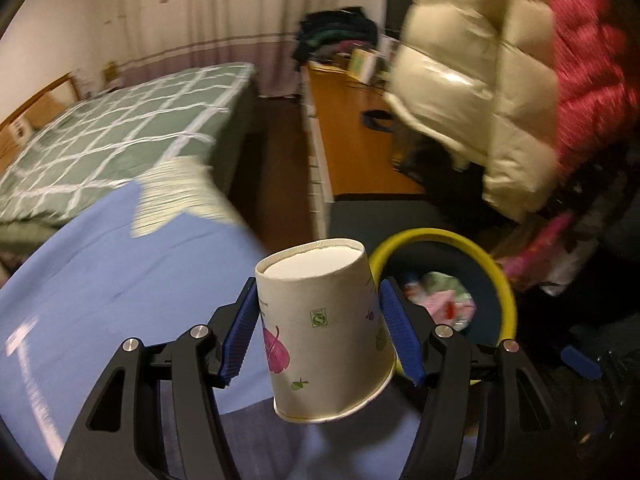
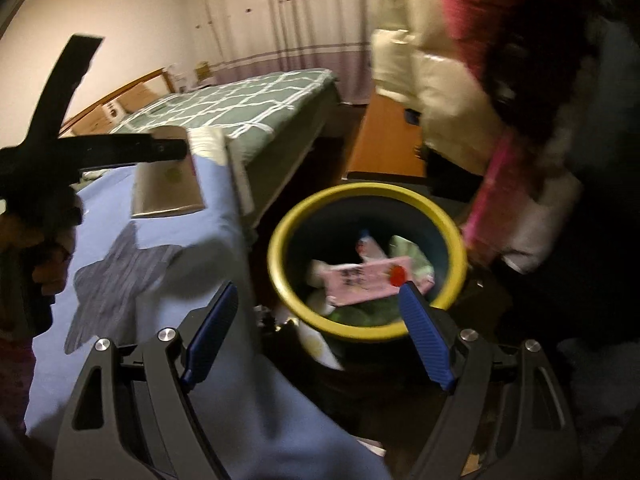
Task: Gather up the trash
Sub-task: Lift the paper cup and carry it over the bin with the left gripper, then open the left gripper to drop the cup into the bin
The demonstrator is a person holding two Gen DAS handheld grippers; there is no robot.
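**Gripping a paper cup beside the yellow-rimmed bin**

Left wrist view: a paper cup (image 1: 326, 330), turned bottom-up and tilted, is clamped between the blue pads (image 1: 240, 334) of the left gripper (image 1: 320, 332). It is held over a blue cloth (image 1: 100, 272), just beside the trash bin (image 1: 505, 280), in which wrappers are seen.

Right wrist view: the right gripper (image 2: 318, 334) is spread apart with nothing held. The bin (image 2: 280, 240) lies beyond its fingers, with a pink wrapper (image 2: 360, 280) inside.

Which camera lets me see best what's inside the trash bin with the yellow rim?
The right wrist view: the bin sits open in the middle, so you look down on pink packaging and other scraps. In the left wrist view the paper cup held by the left gripper hides part of it.
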